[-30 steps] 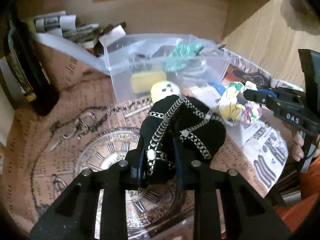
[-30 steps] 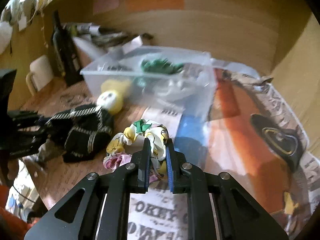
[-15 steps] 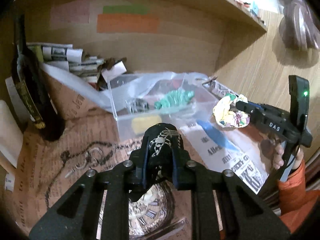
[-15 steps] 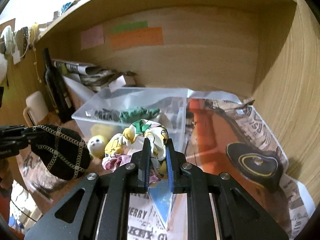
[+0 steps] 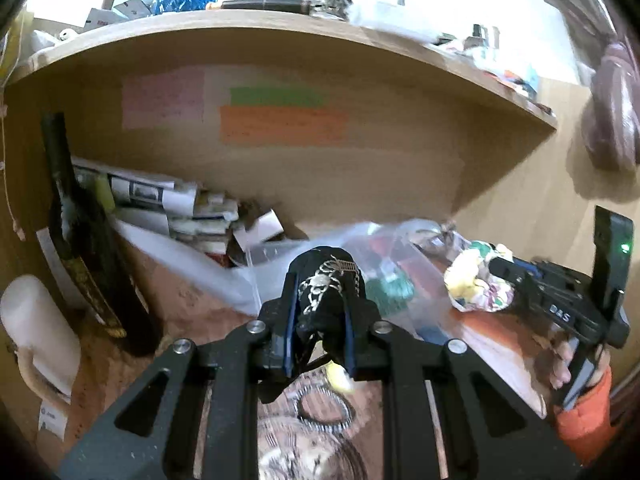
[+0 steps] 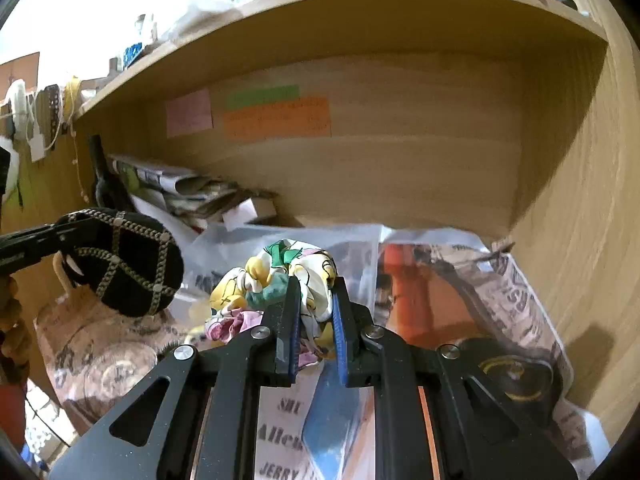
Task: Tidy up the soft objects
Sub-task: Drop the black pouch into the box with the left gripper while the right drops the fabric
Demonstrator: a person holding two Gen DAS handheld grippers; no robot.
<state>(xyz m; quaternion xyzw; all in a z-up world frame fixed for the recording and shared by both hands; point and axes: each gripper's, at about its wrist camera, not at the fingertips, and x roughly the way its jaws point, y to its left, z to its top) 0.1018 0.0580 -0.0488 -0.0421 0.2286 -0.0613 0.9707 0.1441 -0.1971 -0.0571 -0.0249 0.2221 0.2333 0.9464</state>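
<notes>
My left gripper (image 5: 320,292) is shut on a black soft toy with silver chain trim (image 5: 326,284) and holds it in the air in front of the clear plastic bin (image 5: 384,256). The toy also shows in the right wrist view (image 6: 128,260), at the left. My right gripper (image 6: 314,292) is shut on a crumpled floral cloth (image 6: 280,276), yellow, white and green, held above the desk near the bin (image 6: 352,248). The cloth shows in the left wrist view (image 5: 476,284), at the right, with the right gripper (image 5: 504,270) on it.
A dark bottle (image 5: 84,248) stands at the left, with a white mug (image 5: 36,332) in front of it. Stacked papers (image 5: 184,212) lie at the back. Printed paper (image 6: 516,288) covers the desk. A wooden shelf (image 5: 280,36) hangs overhead and a wooden side wall (image 6: 580,220) closes the right.
Both grippers have risen from the desk with their loads. The black toy left the desk and now hangs in the left gripper; the floral cloth rose level with the bin.
</notes>
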